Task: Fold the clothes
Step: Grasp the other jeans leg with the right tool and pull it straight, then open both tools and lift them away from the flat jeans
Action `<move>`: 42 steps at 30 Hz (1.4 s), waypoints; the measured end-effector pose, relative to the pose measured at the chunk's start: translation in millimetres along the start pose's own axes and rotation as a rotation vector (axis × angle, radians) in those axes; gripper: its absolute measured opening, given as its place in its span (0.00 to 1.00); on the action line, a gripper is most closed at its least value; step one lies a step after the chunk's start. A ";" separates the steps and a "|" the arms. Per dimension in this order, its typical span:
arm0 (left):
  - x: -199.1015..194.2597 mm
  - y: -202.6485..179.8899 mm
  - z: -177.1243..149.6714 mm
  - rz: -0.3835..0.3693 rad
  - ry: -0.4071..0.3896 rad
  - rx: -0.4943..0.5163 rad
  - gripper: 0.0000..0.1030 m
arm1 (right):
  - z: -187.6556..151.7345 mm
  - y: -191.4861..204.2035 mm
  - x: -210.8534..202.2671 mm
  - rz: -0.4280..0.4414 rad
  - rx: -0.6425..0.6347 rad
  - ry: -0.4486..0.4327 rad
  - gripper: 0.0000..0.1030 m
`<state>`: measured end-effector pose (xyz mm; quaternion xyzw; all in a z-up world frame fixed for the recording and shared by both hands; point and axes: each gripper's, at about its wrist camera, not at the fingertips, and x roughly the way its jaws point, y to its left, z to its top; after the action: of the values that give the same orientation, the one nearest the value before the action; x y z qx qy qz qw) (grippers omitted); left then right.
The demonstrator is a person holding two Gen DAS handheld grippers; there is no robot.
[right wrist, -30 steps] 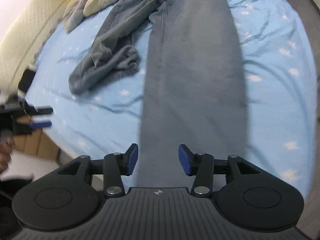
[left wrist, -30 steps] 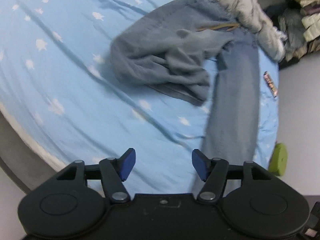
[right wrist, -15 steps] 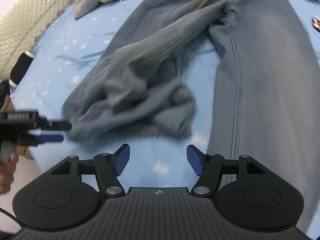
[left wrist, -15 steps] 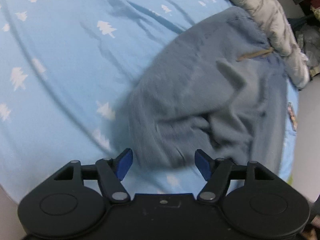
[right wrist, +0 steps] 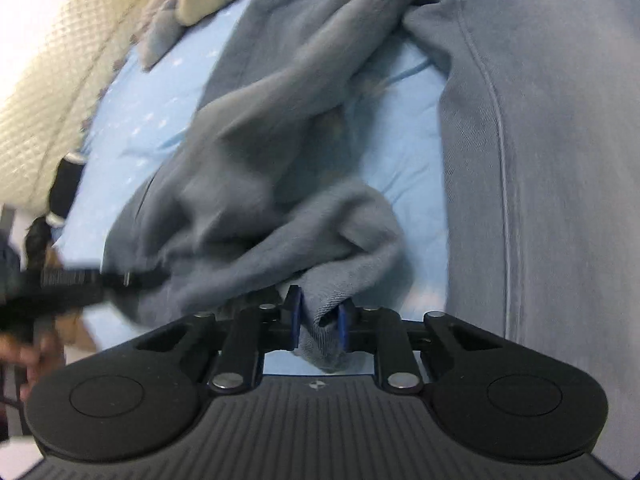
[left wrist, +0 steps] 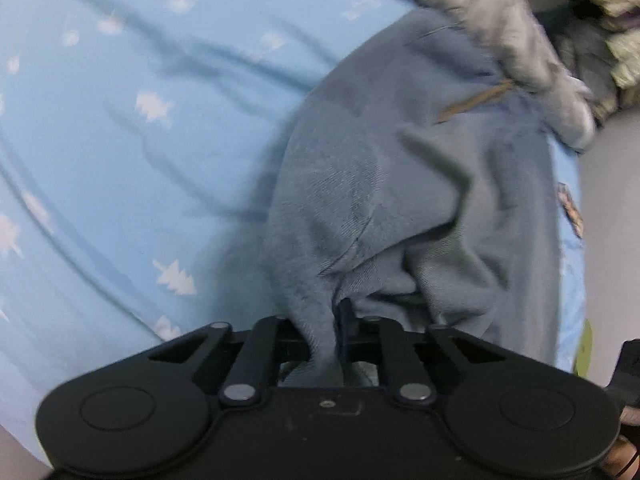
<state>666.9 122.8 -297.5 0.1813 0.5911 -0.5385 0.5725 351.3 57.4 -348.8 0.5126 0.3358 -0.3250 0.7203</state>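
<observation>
A pair of grey-blue jeans [left wrist: 400, 184] lies on a light blue bed sheet, one leg bunched up, the other leg [right wrist: 540, 160] stretched flat. My left gripper [left wrist: 322, 336] is shut on the near end of the bunched leg. My right gripper [right wrist: 319, 326] is shut on another fold of the same bunched leg [right wrist: 248, 184]. The left gripper also shows blurred at the left of the right wrist view [right wrist: 80, 284]. A tan belt [left wrist: 476, 100] shows at the waistband.
The blue sheet [left wrist: 120, 140] has white tree prints. A grey quilt [left wrist: 500, 20] lies at the far edge, near a clothes pile at top right. A small phone-like object [left wrist: 573, 216] lies on the sheet's right. A quilted headboard [right wrist: 52, 68] stands on the left.
Both grippers moved in to the bunched trouser leg and went from open to shut on its fabric.
</observation>
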 end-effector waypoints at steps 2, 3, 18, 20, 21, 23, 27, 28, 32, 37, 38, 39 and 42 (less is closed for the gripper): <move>-24.8 -11.2 -0.5 -0.024 -0.005 0.054 0.07 | -9.7 0.7 -10.4 0.028 0.016 0.010 0.17; -34.6 -15.6 -3.4 -0.038 0.003 0.077 0.07 | -16.3 1.9 -16.6 0.041 0.023 0.018 0.17; -39.1 -11.5 -67.8 -0.044 0.170 0.117 0.14 | -222.9 21.4 -36.9 0.041 0.191 0.304 0.16; -41.7 -12.2 -75.1 -0.049 0.187 0.132 0.15 | -231.7 15.6 -25.4 0.003 0.208 0.312 0.16; -43.2 -12.6 -78.7 -0.052 0.195 0.139 0.18 | -234.2 12.7 -19.4 -0.023 0.214 0.315 0.16; -46.2 -13.6 -86.0 -0.057 0.212 0.154 0.20 | -235.9 6.4 -10.9 -0.059 0.253 0.311 0.16; -63.3 -31.2 -92.9 -0.062 0.186 0.229 0.25 | -236.8 8.7 -16.6 -0.113 0.246 0.262 0.22; -68.7 -36.9 -94.2 -0.056 0.167 0.243 0.25 | -236.9 11.6 -22.6 -0.121 0.240 0.248 0.27; -87.9 -62.2 -100.6 -0.053 0.123 0.267 0.28 | -228.8 20.3 -74.7 -0.139 0.194 0.140 0.39; -105.3 -109.0 -125.3 -0.031 0.054 0.317 0.44 | -198.3 9.0 -151.5 -0.195 0.087 -0.032 0.40; -107.0 -118.6 -132.2 -0.027 0.038 0.324 0.44 | -191.4 5.3 -166.8 -0.201 0.067 -0.070 0.40; -107.2 -128.6 -139.8 -0.014 0.020 0.328 0.44 | -184.6 1.9 -181.7 -0.206 0.047 -0.108 0.40; -102.8 -160.1 -165.3 0.015 -0.031 0.304 0.44 | -169.4 -10.3 -217.8 -0.215 -0.031 -0.194 0.40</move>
<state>482.9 247.0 -178.0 0.2622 0.4923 -0.6203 0.5515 194.7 243.7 -218.4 0.4285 0.3225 -0.4433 0.7182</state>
